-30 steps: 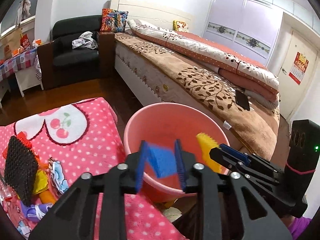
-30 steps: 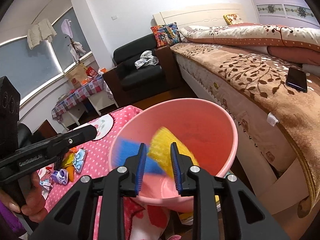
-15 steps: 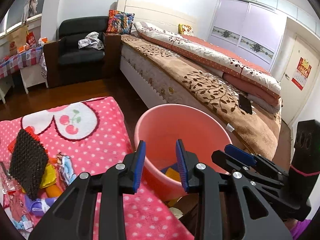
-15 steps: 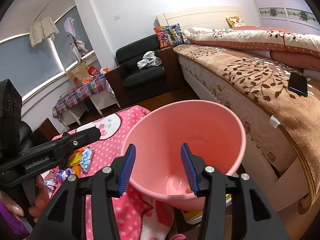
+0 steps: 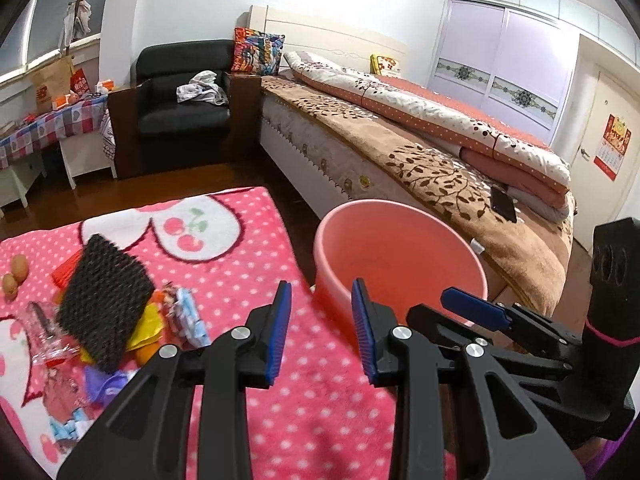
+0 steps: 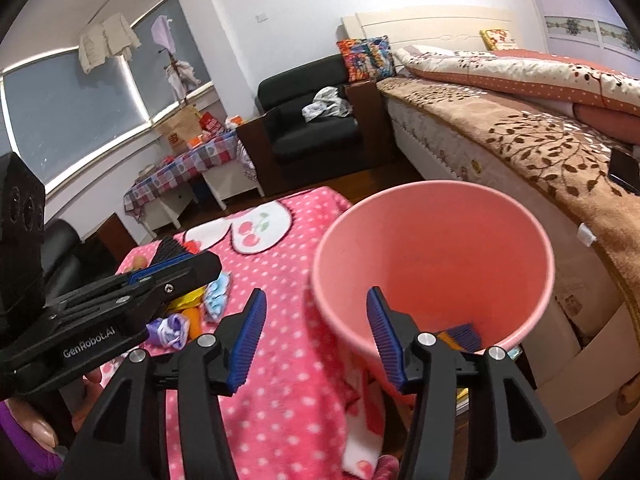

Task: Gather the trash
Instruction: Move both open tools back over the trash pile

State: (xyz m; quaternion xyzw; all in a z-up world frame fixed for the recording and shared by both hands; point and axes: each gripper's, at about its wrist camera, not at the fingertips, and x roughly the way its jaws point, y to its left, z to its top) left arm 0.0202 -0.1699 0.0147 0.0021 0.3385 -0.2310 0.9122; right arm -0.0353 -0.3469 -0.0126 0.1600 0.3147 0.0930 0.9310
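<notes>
A pink bucket (image 5: 400,248) stands between the pink dotted blanket (image 5: 248,264) and the bed. A blue and a yellow piece (image 6: 460,336) lie at its bottom. My left gripper (image 5: 321,285) is open and empty, over the blanket's edge just left of the bucket. My right gripper (image 6: 317,292) is at the bucket's near rim; its jaws are opening with nothing between them. A trash pile lies left on the blanket: a black textured pad (image 5: 104,300), a blue-and-white wrapper (image 5: 186,314), a purple wrapper (image 6: 170,330) and clear plastic (image 5: 46,334).
The bed with a brown cover (image 5: 420,168) runs along the right, with a dark phone (image 5: 504,206) on it. A black armchair (image 5: 180,108) and a table with a checked cloth (image 5: 52,124) stand at the back. Two small brown eggs (image 5: 16,274) lie at the blanket's left edge.
A second ago my left gripper held a blue piece and my right a yellow one over the bucket. Both pieces fell in. Both grippers are now empty and have shifted left; the right jaws widened.
</notes>
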